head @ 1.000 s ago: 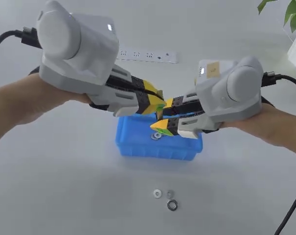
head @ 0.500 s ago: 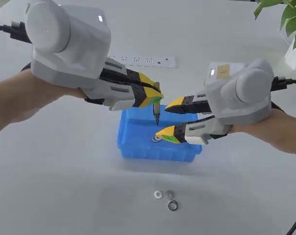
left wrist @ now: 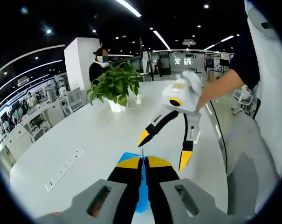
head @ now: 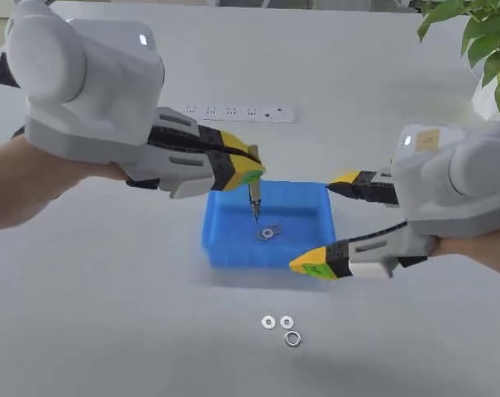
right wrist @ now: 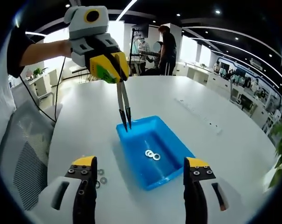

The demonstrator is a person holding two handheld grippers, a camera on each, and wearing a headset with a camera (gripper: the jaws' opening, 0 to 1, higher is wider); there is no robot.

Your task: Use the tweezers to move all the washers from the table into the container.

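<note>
Three washers on table; more in one container, count unclear; one tweezers; one power strip.

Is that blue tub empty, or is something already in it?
Not empty. The blue tub has a few small washers lying on its floor, plain in the right gripper view.

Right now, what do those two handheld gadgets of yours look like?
Both the left gripper and right gripper have bulky rounded pale-grey housings, each with a small white light. Their fingers are black with yellow tips and a green patch. The right one carries a tan sticker. A black cable trails from the left.
</note>
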